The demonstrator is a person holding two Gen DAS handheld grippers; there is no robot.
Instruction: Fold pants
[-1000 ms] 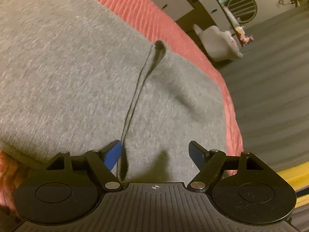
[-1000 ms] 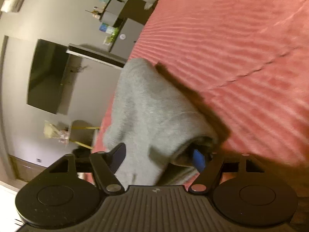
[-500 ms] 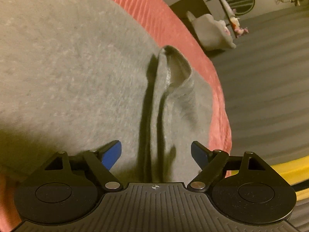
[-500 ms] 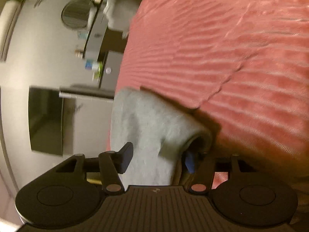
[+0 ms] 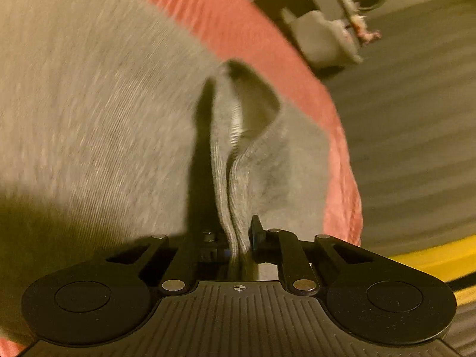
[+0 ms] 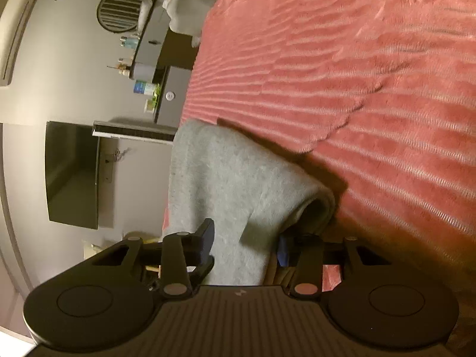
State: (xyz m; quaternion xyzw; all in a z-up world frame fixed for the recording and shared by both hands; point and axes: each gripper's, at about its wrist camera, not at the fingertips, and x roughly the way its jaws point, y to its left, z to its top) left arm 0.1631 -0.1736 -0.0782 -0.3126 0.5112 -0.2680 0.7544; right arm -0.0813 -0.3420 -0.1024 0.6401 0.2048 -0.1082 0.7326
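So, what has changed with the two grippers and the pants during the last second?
The left gripper has just closed and now pinches the raised edge of the grey pants. The right gripper rolled; its jaws have been closing around bunched cloth. The pants still lie on the red bedspread.

A red ribbed bedspread (image 6: 342,68) is seen stretched across the bed, its ridges running in rows, with a scalloped seam (image 6: 351,113) cutting diagonally over it. Beyond the bed's edge a dark flat screen (image 6: 71,175) is mounted on the pale wall, and a slim bar (image 6: 134,132) is fixed just beside it. A long dark shelf (image 6: 148,29) is crowded with small bottles (image 6: 142,87), too small to be read. A round slatted vent (image 6: 122,9) is set in the wall near a white unit (image 6: 13,35). In the left wrist view a striped grey floor (image 5: 401,125) is shown, edged by a yellow band (image 5: 431,255), and a pale soft heap (image 5: 321,38) is slumped by the furniture, blurred.
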